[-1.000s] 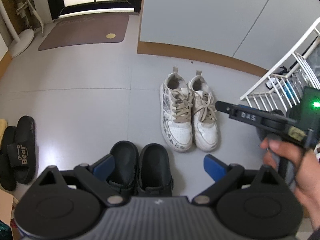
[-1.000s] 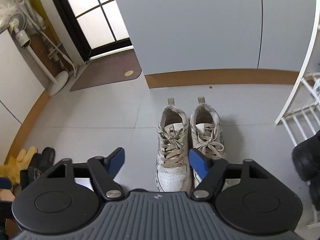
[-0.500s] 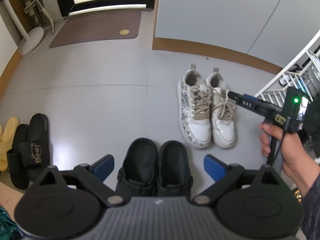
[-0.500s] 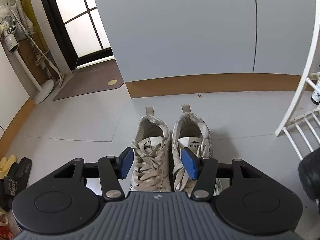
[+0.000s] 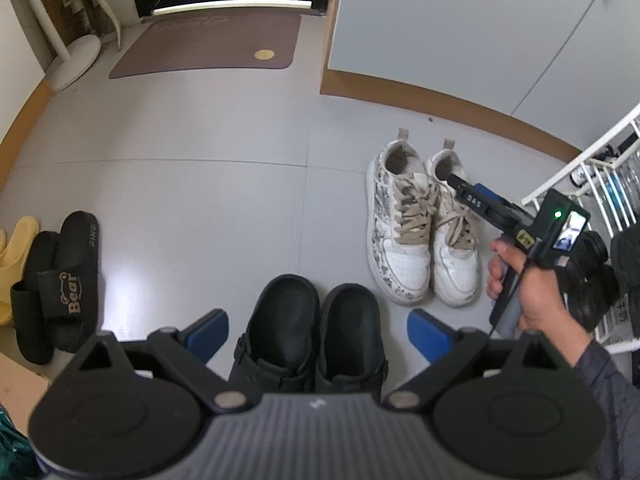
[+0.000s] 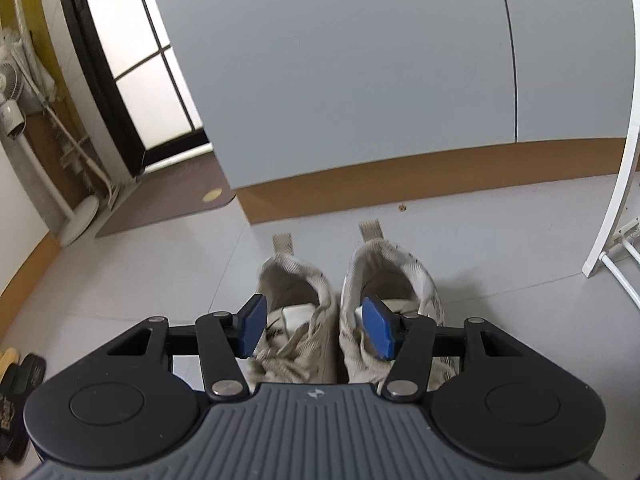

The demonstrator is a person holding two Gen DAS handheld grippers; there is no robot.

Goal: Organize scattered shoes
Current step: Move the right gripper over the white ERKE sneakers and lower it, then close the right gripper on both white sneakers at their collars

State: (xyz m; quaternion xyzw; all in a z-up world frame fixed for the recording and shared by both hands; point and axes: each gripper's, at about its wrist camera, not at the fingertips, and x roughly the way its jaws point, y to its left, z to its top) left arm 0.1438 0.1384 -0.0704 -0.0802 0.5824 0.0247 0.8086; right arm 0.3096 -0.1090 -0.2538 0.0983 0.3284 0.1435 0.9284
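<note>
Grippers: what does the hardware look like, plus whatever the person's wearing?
Both grippers, left and right, are matte black, with blue rectangular finger pads, twin round hubs, silver pivot screws and a ribbed grey centre. Seen from the left wrist, the right unit bears white "045" lettering, a green LED and a small screen. The person's sleeve is dark grey.

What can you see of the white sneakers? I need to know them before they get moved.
The white sneakers stand upright side by side on the grey floor, apparently touching, heels toward the cabinet. They look worn: white toe caps, patterned side panels, beige laces tied loosely, beige heel tabs, greyed collars. The right gripper hangs over their openings, jaws apart, one finger dipping into one shoe; a grip isn't evident.
</note>
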